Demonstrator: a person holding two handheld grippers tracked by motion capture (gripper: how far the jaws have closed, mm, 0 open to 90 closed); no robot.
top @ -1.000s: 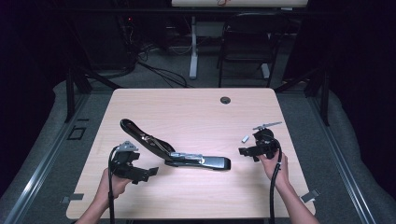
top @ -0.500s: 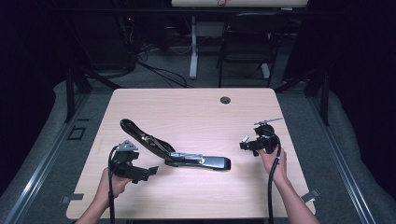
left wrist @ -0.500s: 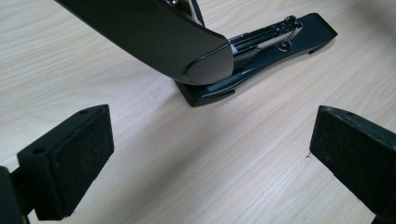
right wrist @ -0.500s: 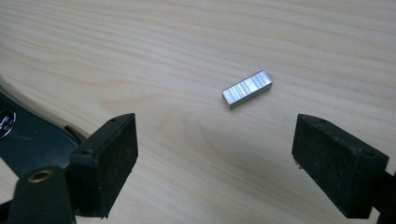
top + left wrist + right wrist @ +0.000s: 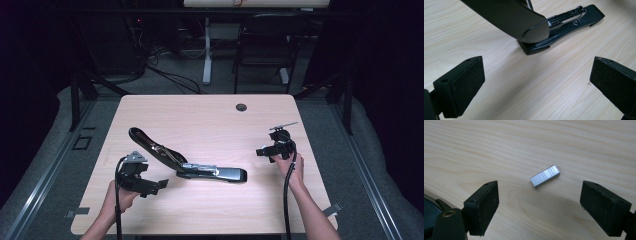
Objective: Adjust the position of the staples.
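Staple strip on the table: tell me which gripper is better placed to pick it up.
Right. The right gripper hangs over the staple strip, jaws open with the strip lying just ahead of the gap. The left gripper, also open, faces the opened stapler instead.

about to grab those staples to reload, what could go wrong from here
1. The small silver block of staples lies flat and at a slant on the pale wooden table, between the open right gripper jaws; the broad pads may skid off it or break the strip.
2. The black stapler lies swung open with its loading channel bare, and the open left gripper only points at it, so it could slide during loading.
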